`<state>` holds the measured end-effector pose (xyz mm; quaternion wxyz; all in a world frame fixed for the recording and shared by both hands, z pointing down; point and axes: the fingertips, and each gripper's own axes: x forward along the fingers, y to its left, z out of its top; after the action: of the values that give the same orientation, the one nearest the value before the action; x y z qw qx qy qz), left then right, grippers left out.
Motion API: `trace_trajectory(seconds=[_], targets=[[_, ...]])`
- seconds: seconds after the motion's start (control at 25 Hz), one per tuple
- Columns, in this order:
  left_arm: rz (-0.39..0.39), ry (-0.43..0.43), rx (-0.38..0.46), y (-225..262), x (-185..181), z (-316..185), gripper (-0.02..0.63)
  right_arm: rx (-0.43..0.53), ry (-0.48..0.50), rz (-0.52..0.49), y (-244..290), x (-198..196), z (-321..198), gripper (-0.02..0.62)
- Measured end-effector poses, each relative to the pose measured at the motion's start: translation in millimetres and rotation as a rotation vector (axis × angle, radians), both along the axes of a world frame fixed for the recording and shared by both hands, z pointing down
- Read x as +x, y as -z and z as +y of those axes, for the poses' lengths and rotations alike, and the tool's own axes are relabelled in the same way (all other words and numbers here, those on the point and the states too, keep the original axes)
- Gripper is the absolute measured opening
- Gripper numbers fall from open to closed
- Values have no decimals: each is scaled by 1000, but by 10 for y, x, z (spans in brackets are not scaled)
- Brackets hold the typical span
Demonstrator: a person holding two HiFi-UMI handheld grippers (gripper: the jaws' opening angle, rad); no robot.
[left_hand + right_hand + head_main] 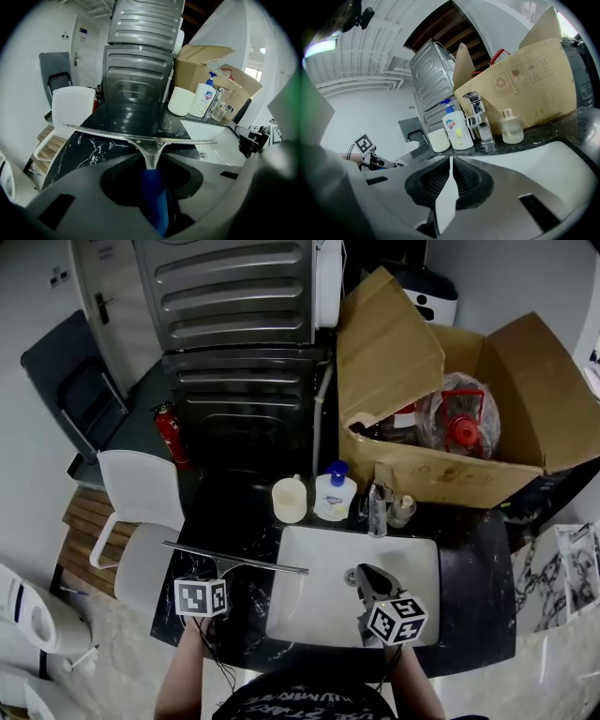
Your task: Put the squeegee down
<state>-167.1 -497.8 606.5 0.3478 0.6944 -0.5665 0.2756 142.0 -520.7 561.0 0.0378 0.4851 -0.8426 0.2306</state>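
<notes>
The squeegee (234,557) has a long metal blade and a blue handle. My left gripper (221,570) is shut on that handle, holding the blade crosswise over the black marble counter (234,512), left of the white sink (417,554). In the left gripper view the blade (140,137) spans the frame ahead of the left gripper (152,174), with the blue handle between the jaws. My right gripper (362,576) hovers over the sink basin, shut and empty. In its own view the right gripper (450,165) points toward the faucet (476,117).
A cream cup (289,500), a soap pump bottle (335,493), the faucet (378,507) and a small jar (401,510) line the counter's back edge. An open cardboard box (441,418) stands behind them. A white chair (141,521) and a fire extinguisher (171,432) are at the left.
</notes>
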Motion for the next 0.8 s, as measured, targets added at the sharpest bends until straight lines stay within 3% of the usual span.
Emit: trace_trajectory(seconds=[0.16,0.32,0.64,0.8], targets=[[96,-10,35,-80,33,-45,173,7,11,8,24,-42,33,52],[64,22,64,237,-32,11,249,25,-4,7,118,-31,84,52],[118,32,254,933,-193,271,237,74,-48,8,405,-13,356,52],[123,19,341,1213,-253,523,182,95,-64,3,538,-87,595,52]])
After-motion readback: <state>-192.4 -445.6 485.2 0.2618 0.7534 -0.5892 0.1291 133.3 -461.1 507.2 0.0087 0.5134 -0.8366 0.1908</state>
